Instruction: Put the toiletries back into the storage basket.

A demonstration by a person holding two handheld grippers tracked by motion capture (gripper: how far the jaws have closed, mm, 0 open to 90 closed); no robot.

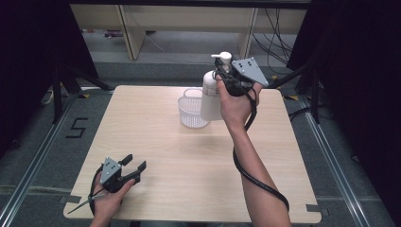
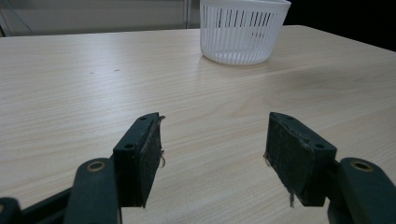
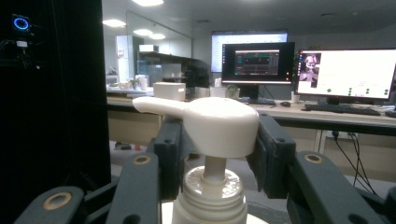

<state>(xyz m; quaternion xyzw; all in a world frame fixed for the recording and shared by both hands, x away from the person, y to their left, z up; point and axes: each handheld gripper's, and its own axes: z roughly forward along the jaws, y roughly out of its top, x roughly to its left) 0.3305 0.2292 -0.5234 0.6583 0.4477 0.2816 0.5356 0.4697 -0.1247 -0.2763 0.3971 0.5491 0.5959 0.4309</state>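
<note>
**Pump bottle held high beside the basket**

While my right gripper (image 1: pixel 226 81) holds the white pump bottle (image 1: pixel 210 97) up off the surface (image 1: pixel 189 161), its fingers (image 3: pixel 273 149) are closed on the neck just under the pump head (image 3: pixel 210 123), one on each side. The bottle hangs just beside the white slotted basket (image 1: pixel 193 111), toward its right rim, with its base still above the wood as far as I can judge. I take the step in hand to be setting it into the basket. To do that well, I should carry it left until the base is over the opening, keep it upright so it does not swing from so high a grip, and lower slowly until the base rests inside before I let go. The spout points away to one side, so I should mind that it clears the rim.

My left gripper (image 1: pixel 134 166) rests low at the near left corner, its fingers (image 2: pixel 140 158) spread wide and holding nothing.

As for writing, I can read no brand or label on the bottle. A black "5" (image 1: pixel 77 127) is marked on the floor left of the surface. Text on the monitors (image 3: pixel 257 63) behind is too small to read.
</note>
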